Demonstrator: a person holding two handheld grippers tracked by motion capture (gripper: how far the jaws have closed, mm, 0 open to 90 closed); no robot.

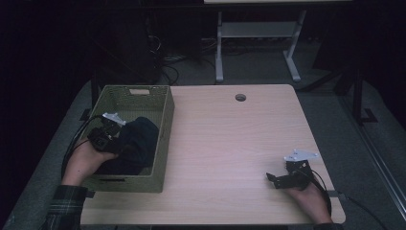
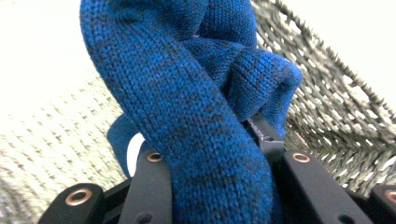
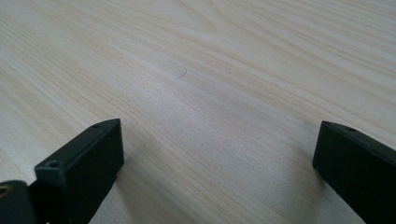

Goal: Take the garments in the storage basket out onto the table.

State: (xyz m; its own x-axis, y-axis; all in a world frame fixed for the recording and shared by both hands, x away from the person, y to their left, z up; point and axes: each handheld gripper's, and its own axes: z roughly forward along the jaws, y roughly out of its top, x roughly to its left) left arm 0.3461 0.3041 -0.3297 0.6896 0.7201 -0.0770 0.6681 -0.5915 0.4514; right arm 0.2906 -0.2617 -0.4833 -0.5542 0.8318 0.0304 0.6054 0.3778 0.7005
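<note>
High view first: a pale wooden table [image 1: 225, 143] carries an olive-green woven rectangular basket [image 1: 163, 139] along its nine-o'clock edge. Inside that basket lies a dark blue knitted garment [image 1: 139, 143], bunched toward the basket's middle and near end. The left gripper [image 1: 115, 132], a black two-jaw tool with a grey three-cornered plate on top, is down inside the basket at the garment's nine-o'clock side, with the person's left hand [image 1: 86, 160] behind it and a plaid sleeve [image 1: 64, 206] at seven o'clock of the picture. A black cable loops off the basket's left side.

Left gripper view shows the blue knit [image 2: 187, 107] filling the space between the black jaws; a thick fold of it runs down between them and the jaws are pressed against it on both sides, so the cloth is held at a fairly narrow opening. Behind the fold the basket's woven wall [image 2: 336, 121] rises at three o'clock, and what seems to be the woven floor shows at eight o'clock, though it is washed out by glare.

At four o'clock on the table the right gripper [image 1: 277, 178] rests on the bare wood in the person's right hand [image 1: 309, 196], pointing toward nine o'clock. Right gripper view has its jaws standing wide apart over bare wood grain [image 3: 210, 93], with nothing between them.
</note>
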